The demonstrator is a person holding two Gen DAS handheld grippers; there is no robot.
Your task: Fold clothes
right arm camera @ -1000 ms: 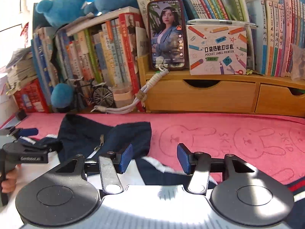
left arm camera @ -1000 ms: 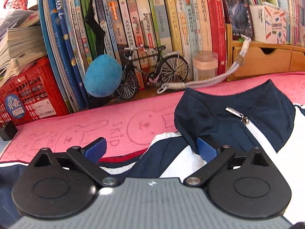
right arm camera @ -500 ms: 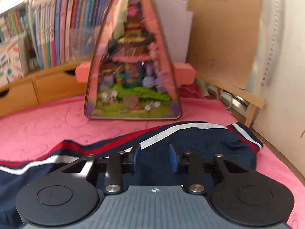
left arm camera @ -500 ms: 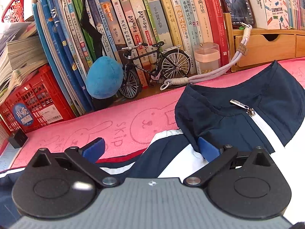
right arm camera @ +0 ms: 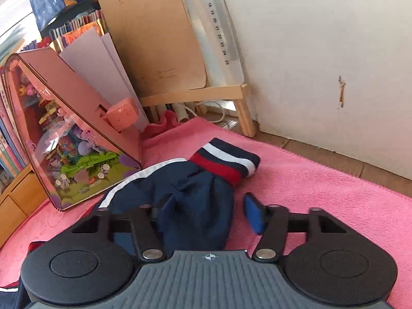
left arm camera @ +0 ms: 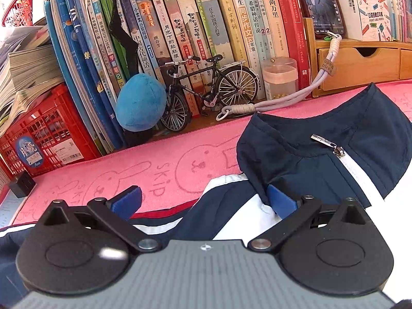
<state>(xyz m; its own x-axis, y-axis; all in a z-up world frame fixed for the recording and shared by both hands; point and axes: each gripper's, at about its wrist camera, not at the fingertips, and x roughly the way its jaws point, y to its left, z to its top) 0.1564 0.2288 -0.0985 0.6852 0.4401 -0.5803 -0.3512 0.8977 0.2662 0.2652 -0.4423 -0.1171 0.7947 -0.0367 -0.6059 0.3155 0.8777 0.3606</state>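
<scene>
Navy collar (left arm camera: 322,139) before wide left tool (left arm camera: 203,202); striped cuff (right arm camera: 226,162) only beyond closing right tool (right arm camera: 209,212), sleeve between.

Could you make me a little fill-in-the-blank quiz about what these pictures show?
1. The jacket lies on a ___ towel.
2. A toy bicycle stands beside a ___ plush ball.
3. The sleeve's cuff is striped navy, white and ___.
Missing words: pink; blue; red.
</scene>
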